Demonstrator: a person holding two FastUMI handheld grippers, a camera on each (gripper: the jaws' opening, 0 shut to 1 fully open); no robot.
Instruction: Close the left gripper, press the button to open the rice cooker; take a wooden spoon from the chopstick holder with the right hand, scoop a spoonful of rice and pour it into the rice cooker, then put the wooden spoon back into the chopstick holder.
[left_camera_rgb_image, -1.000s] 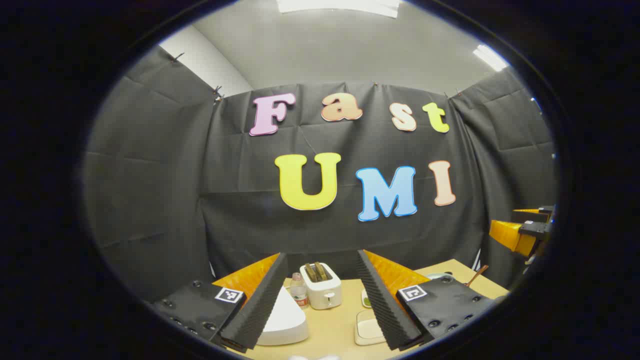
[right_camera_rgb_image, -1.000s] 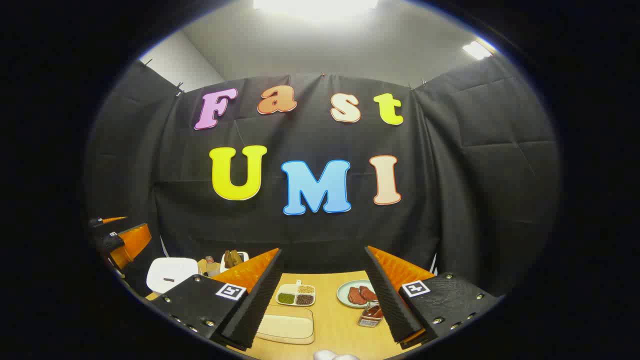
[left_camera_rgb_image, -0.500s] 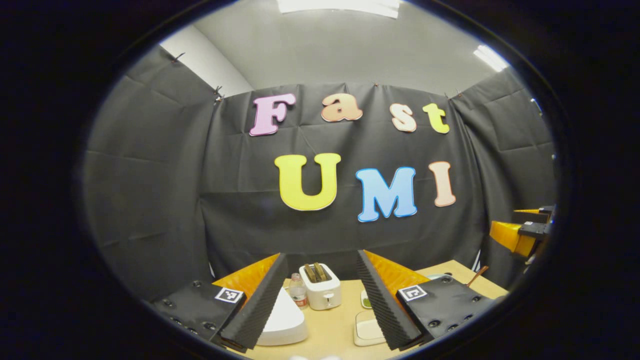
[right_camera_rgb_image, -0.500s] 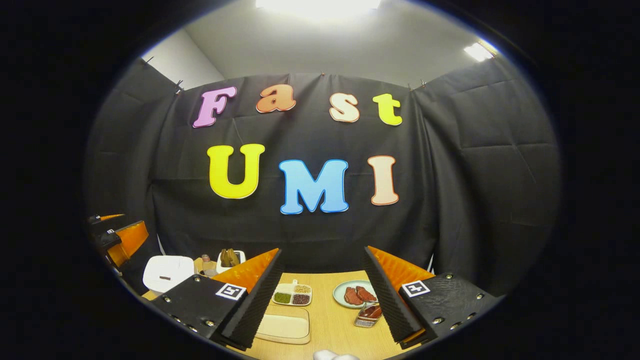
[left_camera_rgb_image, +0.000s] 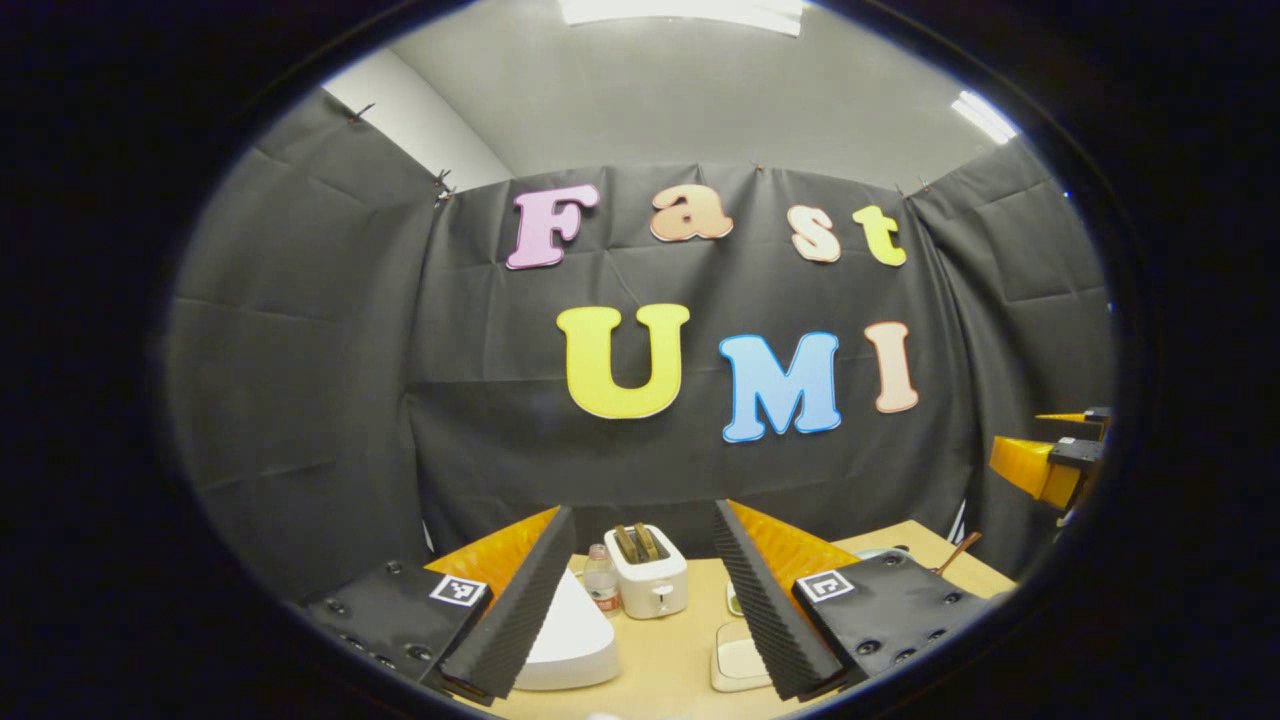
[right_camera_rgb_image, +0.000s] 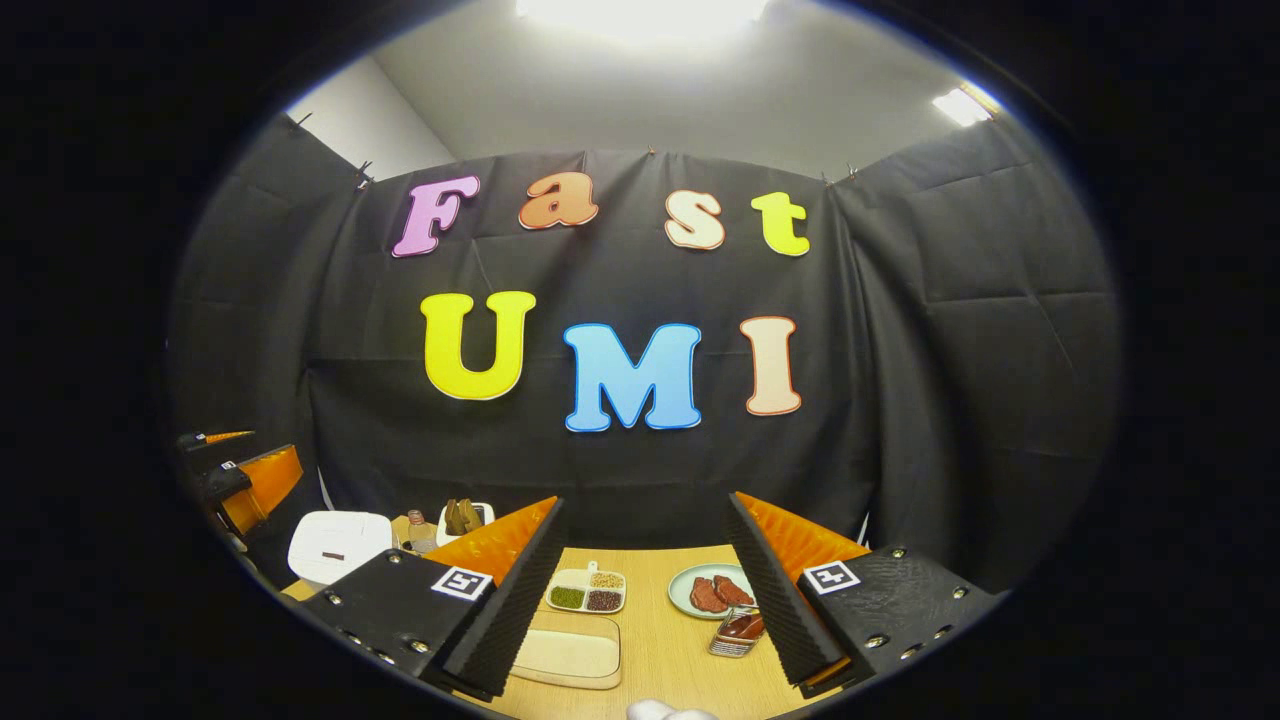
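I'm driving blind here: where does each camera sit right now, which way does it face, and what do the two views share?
Left gripper view: rides on the left claw, held above the table's near edge, facing the back wall; its own open fingers frame the rice cooker and toaster; right claw at far right.
Right gripper view: rides on the right claw, facing the same wall; open fingers frame the divided grain dish and plate of meat; left claw at far left.
Shared: rice cooker, toaster, table.

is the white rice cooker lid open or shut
Shut: the white rice cooker has its lid lying flat on the body, with no gap showing.
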